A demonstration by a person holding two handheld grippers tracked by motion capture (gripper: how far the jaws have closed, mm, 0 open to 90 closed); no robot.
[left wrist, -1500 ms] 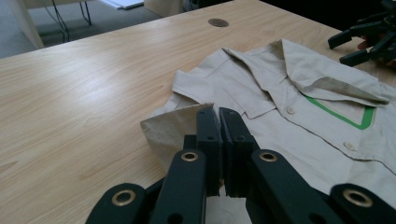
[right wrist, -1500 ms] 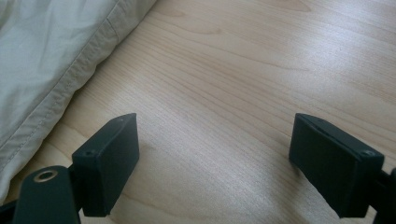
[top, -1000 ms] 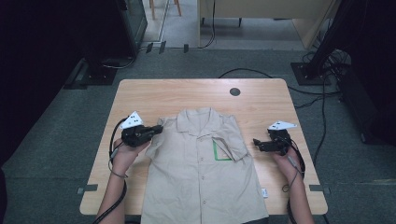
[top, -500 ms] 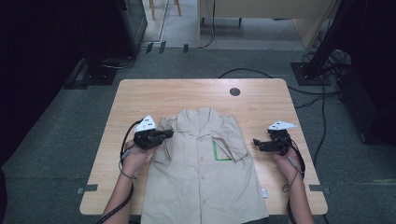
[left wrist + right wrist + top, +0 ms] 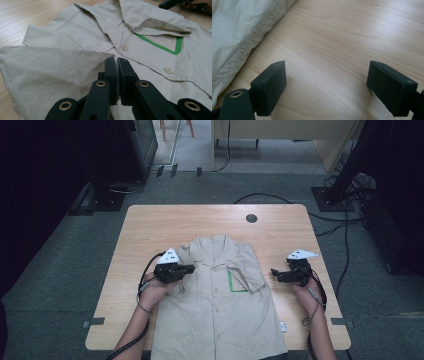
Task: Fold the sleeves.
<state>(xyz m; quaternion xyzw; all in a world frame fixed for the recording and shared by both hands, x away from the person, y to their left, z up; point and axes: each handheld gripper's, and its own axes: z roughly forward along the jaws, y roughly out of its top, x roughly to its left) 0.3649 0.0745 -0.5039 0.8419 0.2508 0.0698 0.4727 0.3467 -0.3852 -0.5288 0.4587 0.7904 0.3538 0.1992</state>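
Sleeve fabric is bunching between the clenched jaws of the left gripper, which is pinching the shirt's sleeve and holding it folded in over the chest, near the button placket. The beige shirt is lying face up across the middle of the wooden table, collar pointing toward the far edge and hem hanging at the near one. A green-edged patch is showing on the chest — partly covered by the other sleeve, already folded inward. Farther right, the right gripper is hovering low over bare wood just beside the shirt's edge — its jaws are standing wide apart, grasping nothing. A dark round grommet is sitting in the tabletop near the far edge.
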